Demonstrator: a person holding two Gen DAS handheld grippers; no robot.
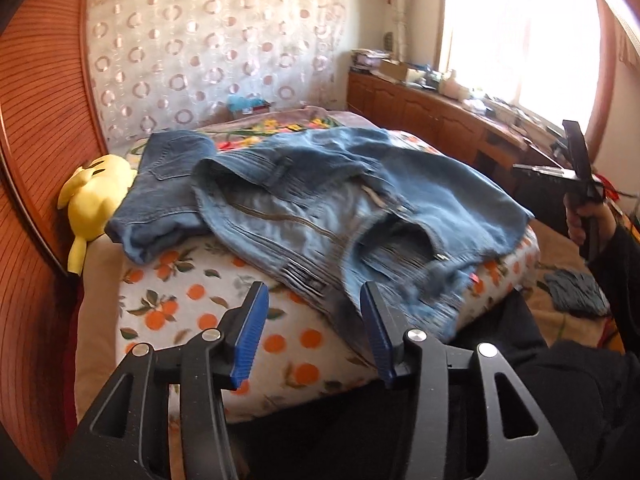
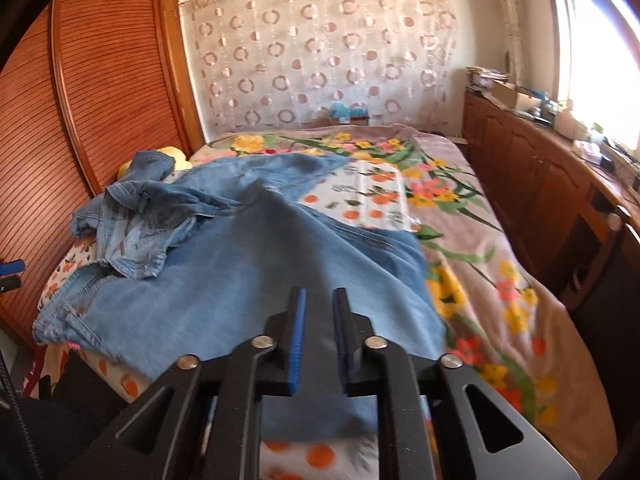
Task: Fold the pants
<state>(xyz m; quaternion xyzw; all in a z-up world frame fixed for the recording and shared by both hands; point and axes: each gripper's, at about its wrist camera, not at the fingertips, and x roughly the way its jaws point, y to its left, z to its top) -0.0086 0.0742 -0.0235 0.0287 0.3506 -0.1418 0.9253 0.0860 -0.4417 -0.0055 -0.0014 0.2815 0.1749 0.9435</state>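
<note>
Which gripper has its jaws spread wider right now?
The left gripper: a wide gap between its blue pads, nothing between them, jeans beyond. The right gripper shows only a narrow slot over the denim.

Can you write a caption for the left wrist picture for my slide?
Open left gripper hovers before crumpled blue jeans on an orange-print blanket, yellow plush toy alongside.

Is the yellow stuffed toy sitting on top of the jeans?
No, the yellow stuffed toy lies beside the jeans, at the bed's edge next to the wooden wardrobe.
</note>
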